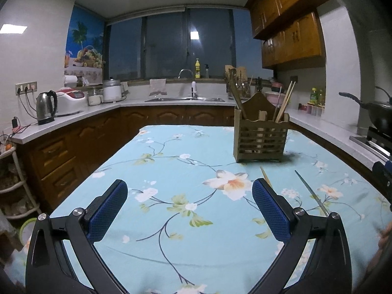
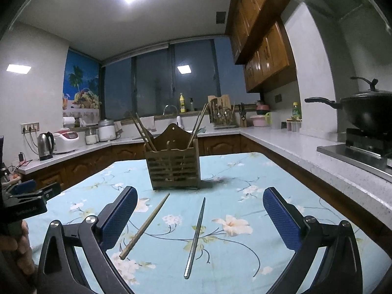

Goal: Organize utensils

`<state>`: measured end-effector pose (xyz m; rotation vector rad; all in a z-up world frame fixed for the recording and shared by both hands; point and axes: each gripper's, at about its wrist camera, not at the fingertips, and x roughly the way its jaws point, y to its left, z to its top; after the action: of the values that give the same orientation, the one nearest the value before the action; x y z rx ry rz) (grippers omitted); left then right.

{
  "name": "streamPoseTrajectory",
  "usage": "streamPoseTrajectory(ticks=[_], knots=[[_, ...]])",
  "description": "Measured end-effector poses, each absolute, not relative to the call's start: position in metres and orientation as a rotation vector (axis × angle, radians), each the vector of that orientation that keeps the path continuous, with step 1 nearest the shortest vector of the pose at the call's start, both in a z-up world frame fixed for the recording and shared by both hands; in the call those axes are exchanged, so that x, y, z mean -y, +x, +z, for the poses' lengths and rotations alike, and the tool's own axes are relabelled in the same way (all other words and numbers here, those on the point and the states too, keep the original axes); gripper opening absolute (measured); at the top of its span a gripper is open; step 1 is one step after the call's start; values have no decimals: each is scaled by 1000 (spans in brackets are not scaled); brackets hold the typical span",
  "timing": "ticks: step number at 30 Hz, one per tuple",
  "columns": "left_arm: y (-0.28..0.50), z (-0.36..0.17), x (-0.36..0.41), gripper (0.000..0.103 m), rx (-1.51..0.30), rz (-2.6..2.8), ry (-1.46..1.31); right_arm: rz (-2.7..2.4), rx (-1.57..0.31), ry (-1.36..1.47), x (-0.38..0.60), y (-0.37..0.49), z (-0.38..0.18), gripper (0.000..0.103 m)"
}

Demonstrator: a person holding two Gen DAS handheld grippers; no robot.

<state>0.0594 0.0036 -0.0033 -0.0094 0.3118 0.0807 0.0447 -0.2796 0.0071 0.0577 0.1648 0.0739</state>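
A slatted wooden utensil holder stands on the floral blue tablecloth with several chopsticks upright in it. A wooden chopstick and a metal chopstick lie loose on the cloth in front of it, between the fingers of my right gripper, which is open and empty above them. My left gripper is open and empty, left of the holder. In the left wrist view the metal chopstick and the wooden chopstick's tip lie to the right.
The table sits in a kitchen ringed by counters. A wok on a stove is at the right, a kettle and rice cooker at the left, a sink at the back.
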Motion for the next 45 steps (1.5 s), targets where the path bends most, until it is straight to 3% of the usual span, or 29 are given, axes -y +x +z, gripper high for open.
streamPoseTrajectory(ticks=[45], knots=[[53, 6, -3, 103, -277, 101, 16, 90, -173, 56, 280, 49, 0, 103]])
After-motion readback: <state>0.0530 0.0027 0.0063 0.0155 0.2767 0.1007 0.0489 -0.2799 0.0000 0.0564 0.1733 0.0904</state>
